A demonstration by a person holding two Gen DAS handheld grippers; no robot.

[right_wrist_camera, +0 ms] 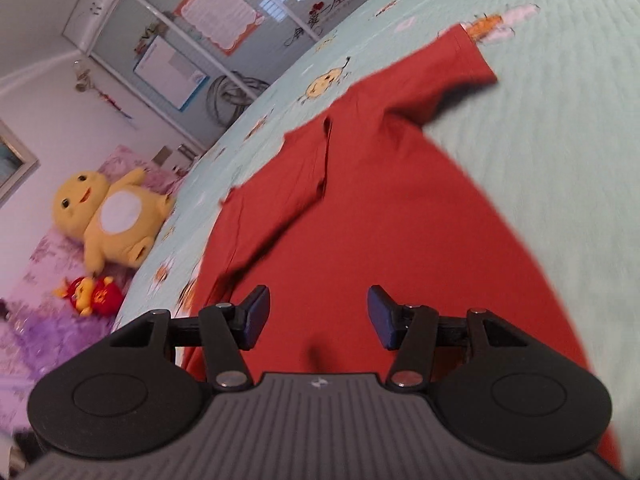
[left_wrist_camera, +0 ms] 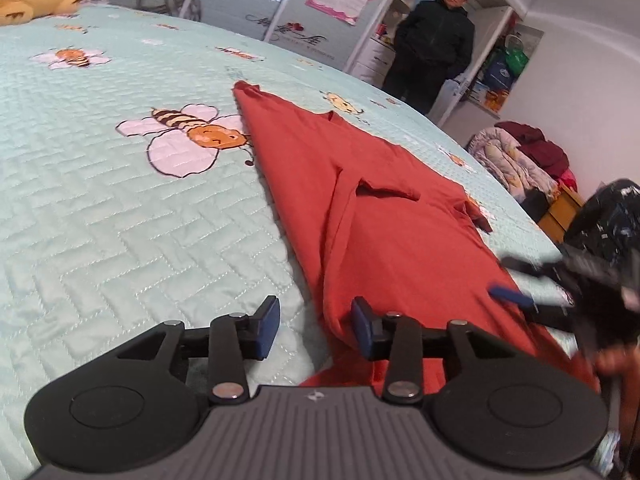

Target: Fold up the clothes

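The red shirt lies spread on the bed, stretching away ahead of both grippers. The left gripper sits low over the shirt's near edge, jaws partly apart, a fold of cloth between the blue pads but not pinched. The right gripper hovers above the shirt's body, jaws apart and holding nothing. A yellow plush lies far left of it. A person stands beyond the bed.
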